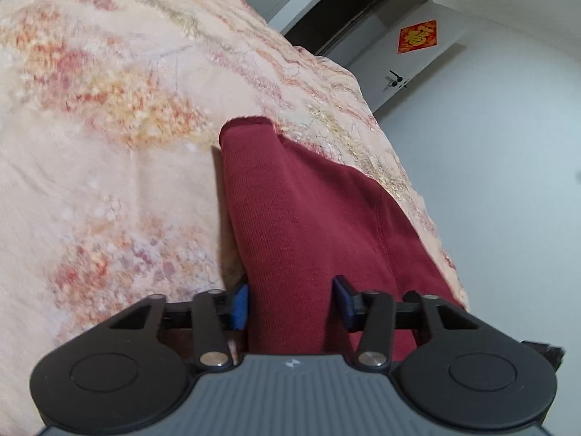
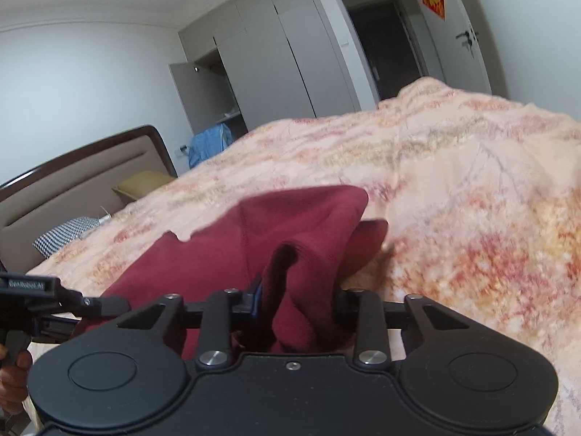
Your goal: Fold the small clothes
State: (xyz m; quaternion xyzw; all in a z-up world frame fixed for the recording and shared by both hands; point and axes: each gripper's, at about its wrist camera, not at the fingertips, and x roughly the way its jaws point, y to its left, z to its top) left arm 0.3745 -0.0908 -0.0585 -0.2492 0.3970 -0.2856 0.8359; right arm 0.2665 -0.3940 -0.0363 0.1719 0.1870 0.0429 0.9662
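Both grippers are on the red garment [image 1: 301, 225] atop the floral bedspread [image 1: 109, 145]. The left gripper [image 1: 290, 305] has its blue pads [image 1: 240, 307] pinching a thick fold of cloth; the right gripper [image 2: 297, 301] grips a bunched edge, cloth lifted off the bed, a sleeve trailing ahead.

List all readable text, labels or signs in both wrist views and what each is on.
"GenRobot.AI", blurred so the reading is unsure: white lettering on the black left gripper seen at the edge of the right wrist view.
A gold Chinese character, likely "福", not sharp enough to confirm: on the red diamond-shaped paper decoration on the white door.
A small white logo mark, no letters: on the grey ribbed gripper body.
Nothing else readable.
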